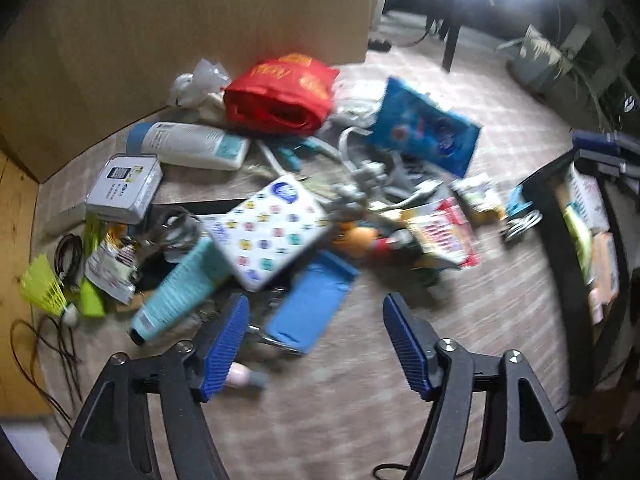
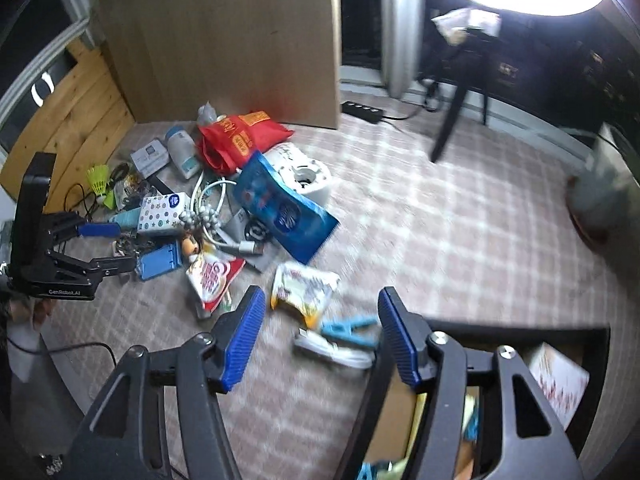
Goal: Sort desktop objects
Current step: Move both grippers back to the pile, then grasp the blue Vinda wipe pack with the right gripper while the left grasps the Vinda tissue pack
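A heap of mixed items lies on the checked cloth: a red bag, a blue packet, a white bottle, a patterned tissue pack and a teal tube. My left gripper hangs open over the heap's near edge, above a flat blue item, gripping nothing. In the right wrist view the left gripper shows at the left, jaws apart. My right gripper is open above a blue clothes peg, a white cable and a yellow-white snack packet.
A black bin holding packets stands at the lower right, under the right finger. A big cardboard box walls off the back. A white appliance, a chair leg and a power strip lie beyond. A yellow shuttlecock and thin cables sit at the left.
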